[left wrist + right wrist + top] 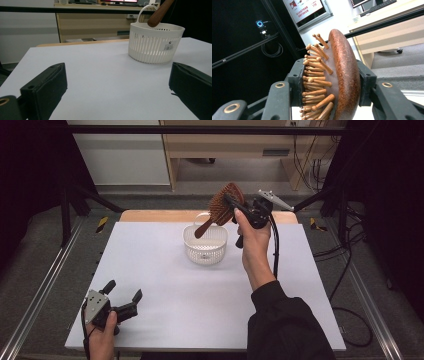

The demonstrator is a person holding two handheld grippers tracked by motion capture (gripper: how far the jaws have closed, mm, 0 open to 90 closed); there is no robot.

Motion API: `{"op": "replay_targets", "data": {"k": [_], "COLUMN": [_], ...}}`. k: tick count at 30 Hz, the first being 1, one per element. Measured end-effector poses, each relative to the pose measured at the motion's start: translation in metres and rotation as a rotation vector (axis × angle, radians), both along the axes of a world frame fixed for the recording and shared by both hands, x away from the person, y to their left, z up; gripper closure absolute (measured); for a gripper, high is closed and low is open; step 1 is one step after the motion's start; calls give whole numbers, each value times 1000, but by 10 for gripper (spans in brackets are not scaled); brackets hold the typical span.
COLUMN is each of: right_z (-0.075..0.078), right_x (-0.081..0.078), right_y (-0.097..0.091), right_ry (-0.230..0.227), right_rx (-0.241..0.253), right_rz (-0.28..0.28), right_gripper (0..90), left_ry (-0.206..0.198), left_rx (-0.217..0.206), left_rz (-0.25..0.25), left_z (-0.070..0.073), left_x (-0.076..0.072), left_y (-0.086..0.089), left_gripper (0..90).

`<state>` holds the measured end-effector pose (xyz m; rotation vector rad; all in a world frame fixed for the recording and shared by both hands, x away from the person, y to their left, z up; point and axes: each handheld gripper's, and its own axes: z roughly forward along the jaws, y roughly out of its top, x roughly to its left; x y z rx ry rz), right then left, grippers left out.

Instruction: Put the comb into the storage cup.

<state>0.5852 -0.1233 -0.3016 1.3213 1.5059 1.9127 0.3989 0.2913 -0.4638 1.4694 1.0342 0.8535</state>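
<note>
In the high view, a brown wooden paddle hairbrush [220, 210] is pinched by its head in the right tongs [234, 206] and held tilted above the white slotted plastic basket [205, 251], the handle pointing down toward the basket's rim. The handle could be caught on that rim and the light basket tipped or pushed along the white counter [165, 285].

In the left gripper view, the left tongs [117, 85] are seen spread and empty, well short of the basket [155, 45], so no steadying is given.

In the right gripper view, one pad is pressed against the springy bristles of the hairbrush [337, 77]; slipping may be expected.
</note>
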Motion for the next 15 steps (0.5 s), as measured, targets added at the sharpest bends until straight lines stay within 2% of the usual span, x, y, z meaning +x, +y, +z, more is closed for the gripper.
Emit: {"op": "replay_targets", "data": {"k": [15], "right_z": [-8], "right_x": [0], "right_y": [2], "right_ry": [1], "right_rx": [-10], "right_rz": [-16], "right_gripper": [517], "left_ry": [-2], "left_rx": [-2], "left_rz": [0], "left_z": [0], "left_x": [0], "left_y": [0], "left_gripper": [16]}}
